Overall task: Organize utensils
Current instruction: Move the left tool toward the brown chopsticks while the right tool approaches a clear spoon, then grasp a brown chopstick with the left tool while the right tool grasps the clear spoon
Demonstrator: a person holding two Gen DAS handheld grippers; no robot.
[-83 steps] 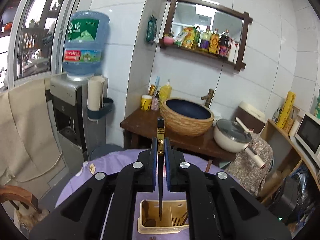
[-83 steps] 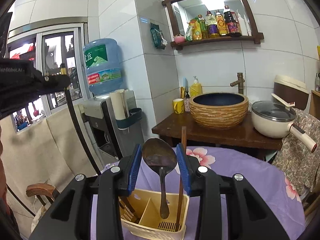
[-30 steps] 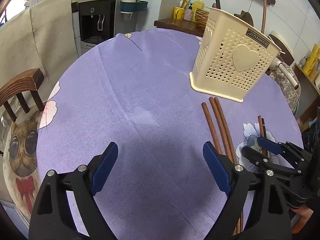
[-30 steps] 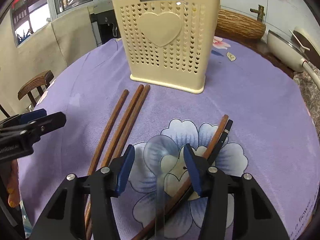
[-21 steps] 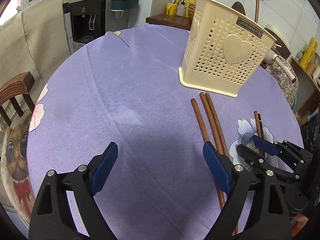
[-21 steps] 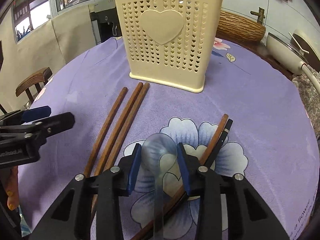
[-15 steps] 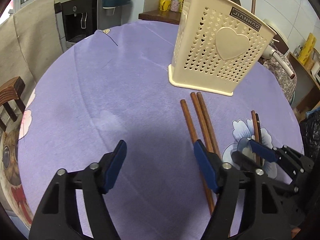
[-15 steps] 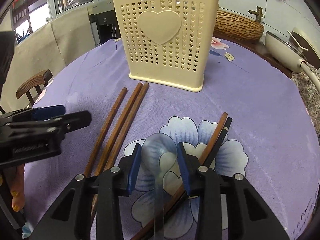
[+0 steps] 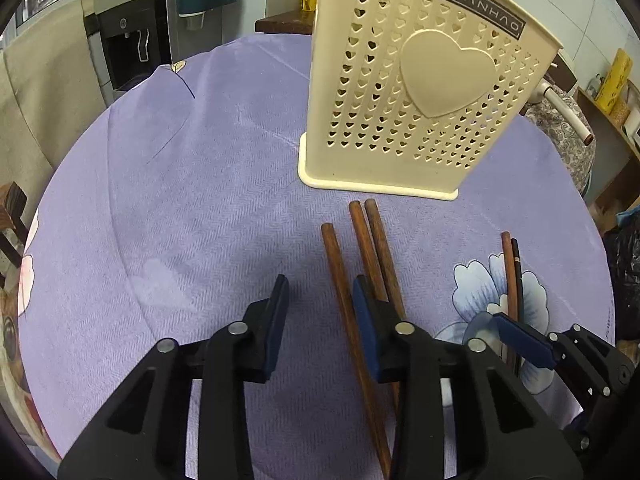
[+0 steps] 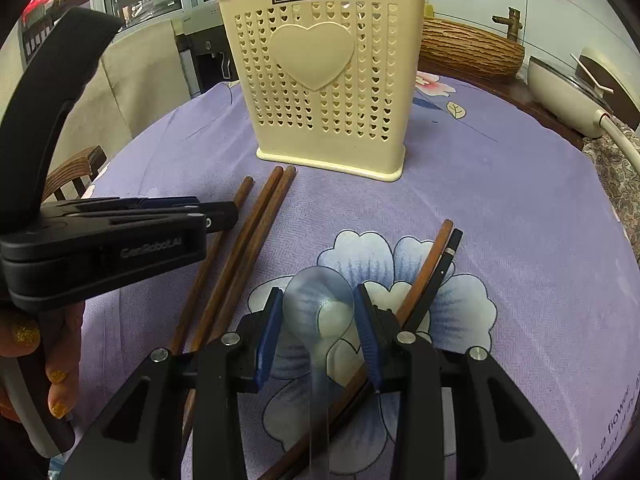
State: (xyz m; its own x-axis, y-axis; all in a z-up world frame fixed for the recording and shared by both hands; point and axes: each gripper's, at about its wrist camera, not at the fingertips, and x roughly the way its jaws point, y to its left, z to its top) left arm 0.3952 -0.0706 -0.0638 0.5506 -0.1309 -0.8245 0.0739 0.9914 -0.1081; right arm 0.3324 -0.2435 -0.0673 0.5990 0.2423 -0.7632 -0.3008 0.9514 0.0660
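**Spotter:** Near the front edge of the tabletop (image 10: pixel 520 208), on the blue flower print, lies your clear plastic spoon (image 10: pixel 318 308). Its bowl sits between the blue pads of your right gripper (image 10: pixel 318 312), which touch it on both sides, so that gripper is pinching the spoon.

**Checker:** And your left gripper (image 9: pixel 318 300)?

**Spotter:** Its jaws are closing. One brown chopstick (image 9: pixel 340 280) runs up between them. You are not pressing on it yet; a gap shows on the left side, and the right pad is just beside the stick.

**Checker:** What lies next to that stick?

**Spotter:** Two more brown chopsticks (image 9: pixel 374 240), touching each other, partly under your left gripper's right finger. All three point toward the cream utensil holder (image 10: pixel 328 80), which stands upright toward the middle of the tabletop, heart on its face.

**Checker:** Anything by your spoon?

**Spotter:** A brown chopstick and a black one (image 10: pixel 440 264), side by side, just to its right, slanting under your right gripper's right finger.

**Checker:** Farther out?

**Spotter:** Utensil tips rise above the holder's rim. Beyond the far edge you see a woven basin (image 10: pixel 468 50), a pot with a white handle (image 10: pixel 568 80), and a water dispenser (image 9: pixel 128 28). A wooden chair (image 10: pixel 74 172) stands off the left edge.
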